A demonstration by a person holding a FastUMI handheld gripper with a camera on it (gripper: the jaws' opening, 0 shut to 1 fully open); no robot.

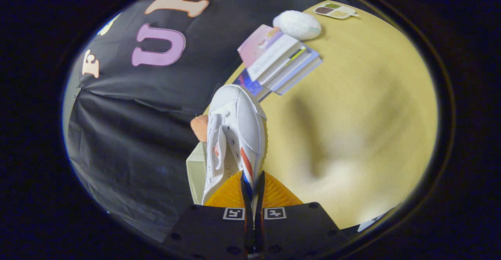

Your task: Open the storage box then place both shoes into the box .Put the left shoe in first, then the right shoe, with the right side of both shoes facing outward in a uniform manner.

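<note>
Tongs: gripper has its two fingers drawn almost together, both pressing on the thin side wall of the white shoe, which hangs out ahead of them toward 12 o'clock.
Table: pale yellow wooden top spreads from 12 round to 4 o'clock of the fingers; blurred, with a soft dark shadow across its middle.
Shoe: white lace-up sneaker, toe pointing away from the fingers, mesh panel on its right-hand side, red and blue stripes on the part nearest the fingertips, a small red mark on the tongue; it is lifted clear of the table.
Books: stack of books lies on the table beyond the toe, at about 1 o'clock, spines and page edges fanned, a pink cover on top.
Pale box edge: cream-coloured corner shows just left of the shoe at 10 o'clock; I cannot tell whether it is the storage box.
Fluffy thing: white fuzzy lump rests touching the far end of the books.
Small tray: flat palette-like tray with dark, green and tan patches sits beyond the fluffy lump, near the table's far rim.
Orange lump: small rounded orange object peeks out beside the shoe at 11 o'clock, half hidden.
</note>
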